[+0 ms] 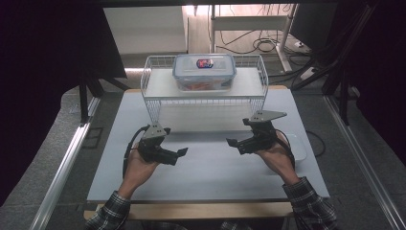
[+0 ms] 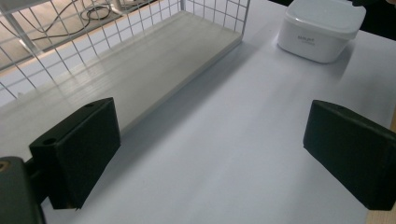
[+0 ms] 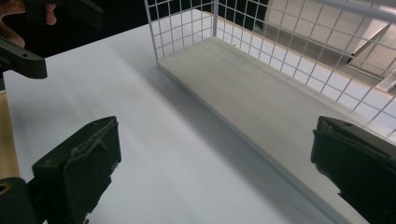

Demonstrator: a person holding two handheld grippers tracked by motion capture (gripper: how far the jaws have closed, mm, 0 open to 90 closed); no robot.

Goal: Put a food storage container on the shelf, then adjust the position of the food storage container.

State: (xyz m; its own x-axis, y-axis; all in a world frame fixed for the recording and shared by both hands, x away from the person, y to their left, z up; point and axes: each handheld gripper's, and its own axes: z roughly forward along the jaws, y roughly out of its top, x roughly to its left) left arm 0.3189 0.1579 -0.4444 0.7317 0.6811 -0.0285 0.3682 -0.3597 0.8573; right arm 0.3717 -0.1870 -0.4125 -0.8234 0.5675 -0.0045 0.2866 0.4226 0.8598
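Nothing has been picked up yet, as far as I can judge. The left gripper and the right gripper hover over the near part of the white table, facing each other, both with jaws spread wide and nothing between them. The clear lidded container sits on the top shelf of the wire rack at the far side, well apart from both hands; reaching and grasping it would all remain. A white lidded box stands on the table at the right, near the right hand. The rack's raised wire rim runs between the grippers and the container, so a reach must clear it
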